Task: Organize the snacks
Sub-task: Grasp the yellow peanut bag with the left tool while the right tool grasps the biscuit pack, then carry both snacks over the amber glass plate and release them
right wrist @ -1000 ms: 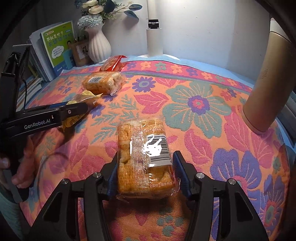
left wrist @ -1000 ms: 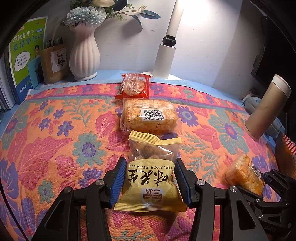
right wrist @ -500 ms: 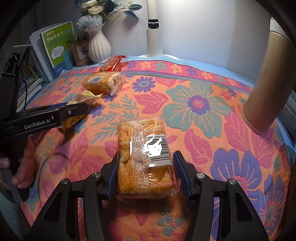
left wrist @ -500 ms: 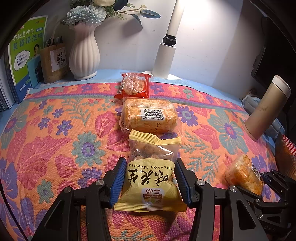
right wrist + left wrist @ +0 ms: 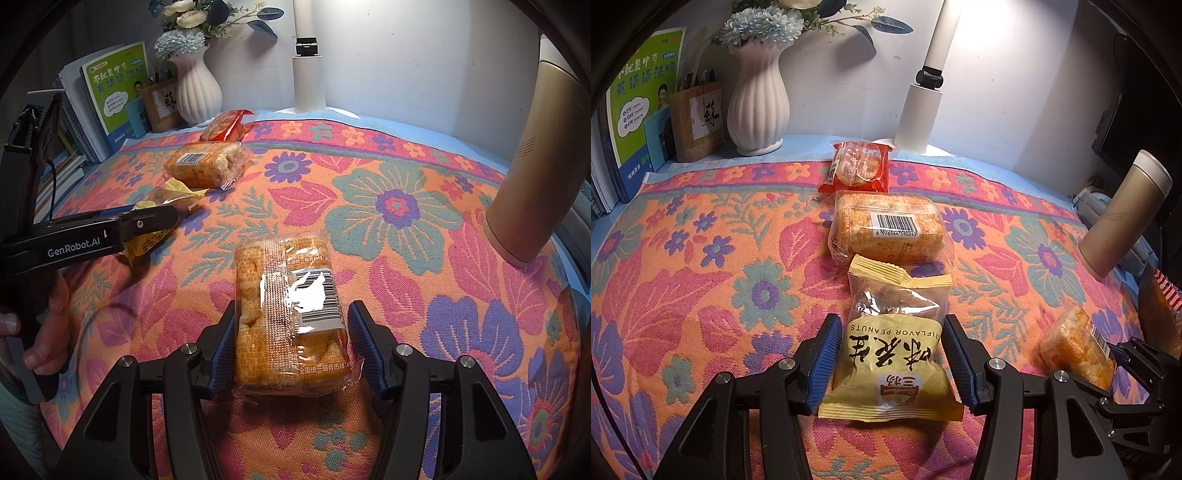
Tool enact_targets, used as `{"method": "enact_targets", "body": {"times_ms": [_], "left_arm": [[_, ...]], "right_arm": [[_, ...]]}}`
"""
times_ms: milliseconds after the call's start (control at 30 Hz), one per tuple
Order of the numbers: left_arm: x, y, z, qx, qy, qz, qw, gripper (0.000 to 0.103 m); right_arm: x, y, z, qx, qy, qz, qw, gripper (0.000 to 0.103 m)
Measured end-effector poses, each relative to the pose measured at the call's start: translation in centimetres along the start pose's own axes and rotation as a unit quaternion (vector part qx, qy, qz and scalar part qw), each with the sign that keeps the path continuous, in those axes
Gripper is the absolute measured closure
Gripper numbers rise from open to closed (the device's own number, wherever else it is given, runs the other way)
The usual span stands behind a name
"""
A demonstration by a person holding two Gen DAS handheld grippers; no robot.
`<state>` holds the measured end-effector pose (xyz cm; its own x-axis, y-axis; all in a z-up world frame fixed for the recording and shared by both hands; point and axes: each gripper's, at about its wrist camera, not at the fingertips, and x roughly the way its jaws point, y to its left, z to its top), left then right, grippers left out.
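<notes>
A yellow peanut bag lies flat on the flowered cloth between the fingers of my left gripper. Its jaws are opening, and a thin gap shows at each pad. Beyond the bag, an orange cake pack and a red snack pack lie in a row toward the wall. A second orange cake pack rests on the cloth between the fingers of my right gripper. Those jaws are opening too, and the pads stand just off the wrapper.
A white vase, a lamp post and books line the back wall. A tan flask stands at the right, with a red-striped bag near it. A hand holds the left gripper.
Both pairs of jaws have widened a little, and their pads have come off the peanut bag and the cake pack. Neither hand has moved, and the packs lie where they were.
</notes>
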<state>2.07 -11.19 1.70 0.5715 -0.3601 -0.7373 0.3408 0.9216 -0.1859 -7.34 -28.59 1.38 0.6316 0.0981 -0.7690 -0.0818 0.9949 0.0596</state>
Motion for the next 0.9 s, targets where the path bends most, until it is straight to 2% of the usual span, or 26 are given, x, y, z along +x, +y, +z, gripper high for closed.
{"method": "enact_targets", "body": {"times_ms": [100, 200, 367, 400, 433, 467, 533, 600, 733, 833, 900], "left_arm": [[0.0, -0.1, 0.0, 0.002, -0.001, 0.001, 1.0000, 0.043], [-0.1, -0.2, 0.0, 0.005, -0.002, -0.004, 1.0000, 0.027], [0.1, -0.3, 0.1, 0.014, 0.000, 0.001, 0.9999, 0.026], [0.1, -0.3, 0.1, 0.017, 0.001, 0.003, 0.9998, 0.029], [0.2, -0.4, 0.1, 0.020, 0.001, 0.006, 0.9998, 0.044], [0.4, -0.5, 0.0, 0.024, 0.006, 0.009, 0.9997, 0.052], [0.3, -0.7, 0.0, 0.032, 0.002, 0.011, 0.9994, 0.057], [0.1, -1.3, -0.2, 0.048, -0.001, 0.004, 0.9988, 0.059], [-0.5, -1.9, -0.4, 0.064, -0.005, 0.027, 0.9976, 0.059], [-2.0, -2.3, -1.1, 0.055, -0.012, 0.012, 0.9983, 0.059], [-3.5, -3.3, -1.9, 0.064, -0.015, -0.009, 0.9978, 0.059]], "right_arm": [[0.0, 0.0, 0.0, 0.000, 0.000, 0.000, 1.000, 0.040], [0.0, 0.0, 0.0, 0.001, -0.001, -0.001, 1.000, 0.035], [0.0, 0.0, 0.0, 0.002, 0.000, 0.001, 1.000, 0.035], [0.0, 0.0, 0.0, 0.002, 0.000, 0.001, 1.000, 0.034], [0.0, 0.0, 0.0, 0.002, 0.000, 0.001, 1.000, 0.035], [0.0, 0.0, 0.0, 0.002, -0.001, 0.001, 1.000, 0.035], [0.0, 0.0, -0.1, 0.002, -0.001, 0.002, 1.000, 0.035], [-0.1, -0.2, -0.1, 0.006, -0.003, 0.006, 1.000, 0.037], [-0.5, -0.6, -0.1, 0.014, -0.006, 0.013, 1.000, 0.059], [-1.3, -0.4, -0.8, 0.011, 0.005, 0.027, 1.000, 0.059], [-2.6, -1.3, -1.4, 0.047, 0.014, 0.072, 0.996, 0.059]]}}
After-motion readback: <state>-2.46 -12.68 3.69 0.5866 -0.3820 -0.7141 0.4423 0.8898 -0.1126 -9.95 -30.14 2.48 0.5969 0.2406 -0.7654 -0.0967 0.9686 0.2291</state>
